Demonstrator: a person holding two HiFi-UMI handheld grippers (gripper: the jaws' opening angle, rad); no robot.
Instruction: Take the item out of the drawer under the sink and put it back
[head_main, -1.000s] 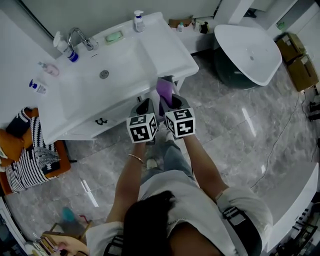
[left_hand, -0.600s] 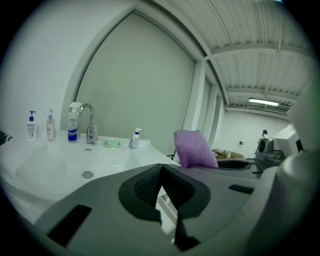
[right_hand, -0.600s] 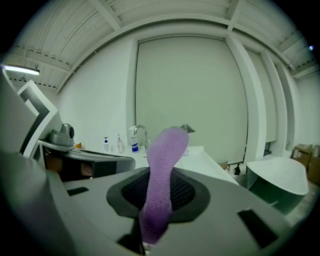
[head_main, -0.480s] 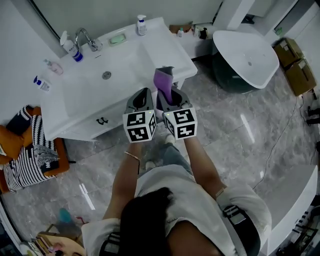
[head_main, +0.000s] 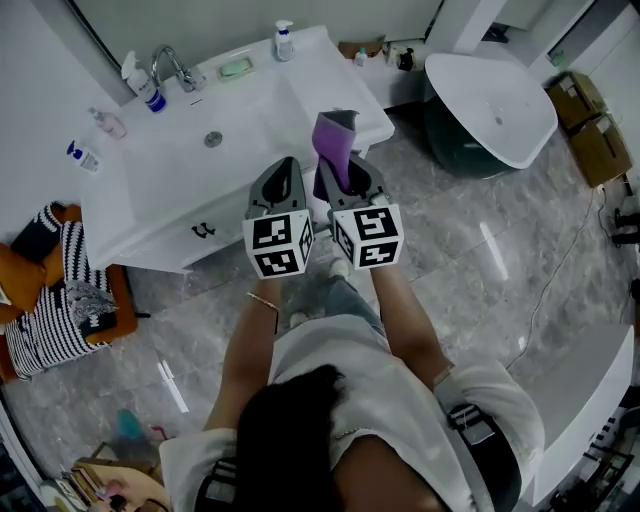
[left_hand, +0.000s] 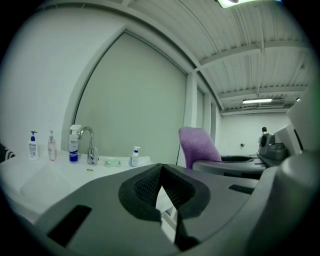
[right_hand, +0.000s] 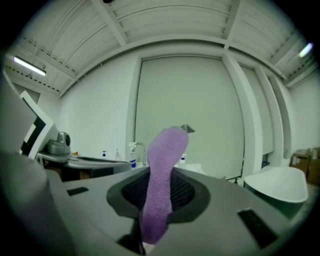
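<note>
A fluffy purple cloth (head_main: 335, 140) stands up from my right gripper (head_main: 346, 176), which is shut on it; the right gripper view shows the cloth (right_hand: 162, 175) pinched between the dark pads. My left gripper (head_main: 285, 172) is right beside it, its tips meeting with nothing between them (left_hand: 160, 167). From the left gripper view the cloth (left_hand: 197, 145) rises to the right. Both grippers hover over the front right corner of the white sink cabinet (head_main: 300, 90). The drawer front with its black handle (head_main: 204, 231) below the basin looks closed.
A faucet (head_main: 170, 70), a soap dish (head_main: 236, 68) and several bottles stand round the basin. A white bathtub (head_main: 490, 105) is at the right, cardboard boxes (head_main: 590, 120) beyond it. Striped fabric on an orange stool (head_main: 50, 300) sits at the left.
Both grippers have risen together from beside the cabinet front to above the counter's edge. The purple cloth has come up with the right gripper.
</note>
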